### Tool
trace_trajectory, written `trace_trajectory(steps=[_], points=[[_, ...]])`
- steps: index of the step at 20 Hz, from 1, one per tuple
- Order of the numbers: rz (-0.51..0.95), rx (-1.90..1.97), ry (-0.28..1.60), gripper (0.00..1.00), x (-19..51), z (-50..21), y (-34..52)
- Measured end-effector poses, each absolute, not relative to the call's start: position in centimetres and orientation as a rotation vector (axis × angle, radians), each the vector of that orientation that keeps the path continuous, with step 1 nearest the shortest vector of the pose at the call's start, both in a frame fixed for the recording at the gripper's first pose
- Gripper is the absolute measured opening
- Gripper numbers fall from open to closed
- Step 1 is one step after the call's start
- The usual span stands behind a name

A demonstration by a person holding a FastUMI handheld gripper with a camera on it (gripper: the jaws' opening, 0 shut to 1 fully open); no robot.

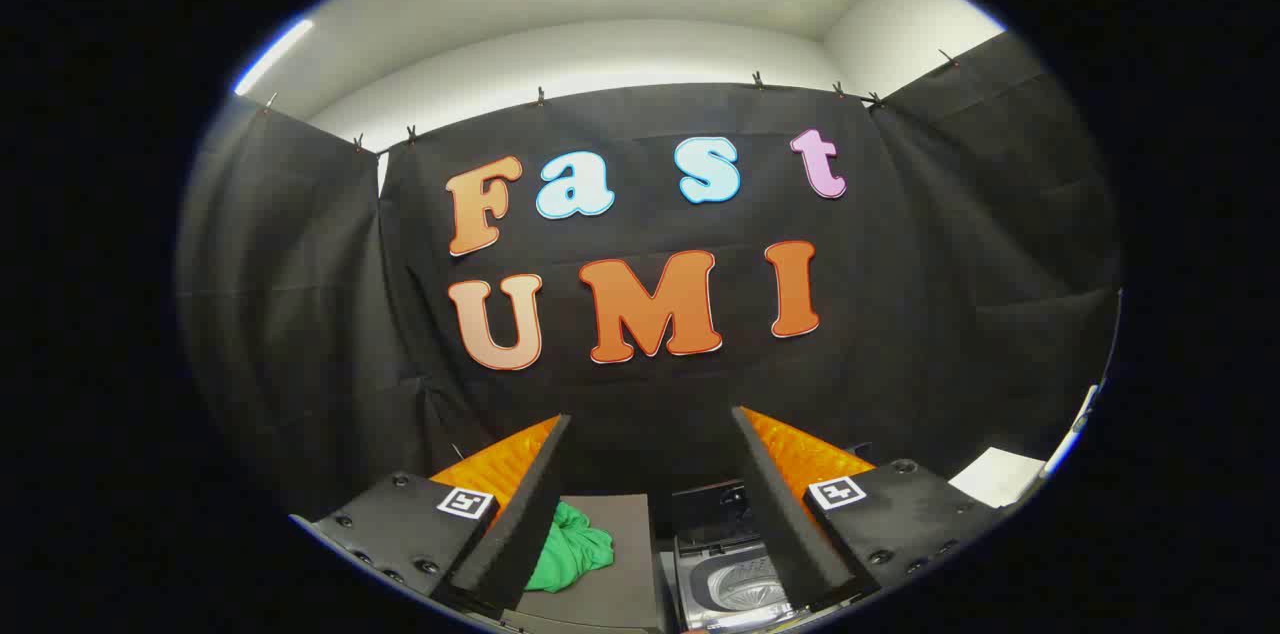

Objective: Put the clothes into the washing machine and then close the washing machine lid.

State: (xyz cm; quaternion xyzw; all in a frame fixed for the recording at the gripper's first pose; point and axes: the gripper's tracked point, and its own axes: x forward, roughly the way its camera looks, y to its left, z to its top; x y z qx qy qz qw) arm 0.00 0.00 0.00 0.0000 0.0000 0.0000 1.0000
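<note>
My gripper (650,419) is open, its two orange fingers with black pads spread wide and nothing between them. It hangs well above the table. Below, between the fingers, a crumpled green garment (572,546) lies on a dark grey mat (610,524), close to the left finger (520,504). To the right of the mat stands a small toy washing machine (735,574), its lid raised at the back and its grey drum showing. The right finger (775,504) partly covers the machine's right side.
A white sheet (995,474) lies on the table far to the right, beyond the right finger. The black cloth wall rises just behind the mat and the machine.
</note>
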Motion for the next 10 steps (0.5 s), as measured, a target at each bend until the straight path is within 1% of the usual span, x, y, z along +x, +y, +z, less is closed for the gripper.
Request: trace_trajectory(steps=[10], points=[[0.021,0.003,0.0,0.99,0.09,0.31,-0.22]])
